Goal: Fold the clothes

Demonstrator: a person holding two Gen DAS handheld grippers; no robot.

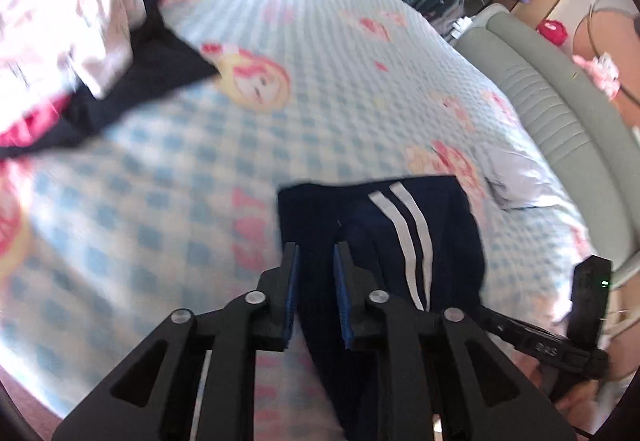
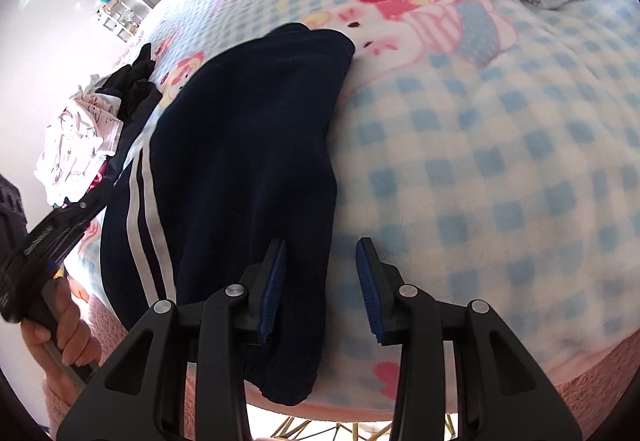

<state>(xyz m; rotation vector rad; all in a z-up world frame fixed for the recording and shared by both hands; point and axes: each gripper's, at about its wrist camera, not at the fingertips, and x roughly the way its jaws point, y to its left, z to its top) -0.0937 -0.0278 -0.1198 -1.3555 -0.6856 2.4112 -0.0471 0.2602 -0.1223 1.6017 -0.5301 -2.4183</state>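
At nine o'clock in my left view lies a pile of unfolded clothes (image 1: 92,81). At six o'clock, my left gripper (image 1: 316,265) hangs with jaws apart over the navy striped trousers (image 1: 380,233) on the checked blanket (image 1: 180,181). The trousers look soft, light and floppy; I'd pinch the cuff end hanging off the edge. My right gripper (image 2: 322,265) also stands open. Only the right view shows that cuff and my left hand (image 2: 60,325).

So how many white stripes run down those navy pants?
2. Both white stripes run side by side down the navy pants, along their left edge in the right wrist view; more may be hidden underneath.
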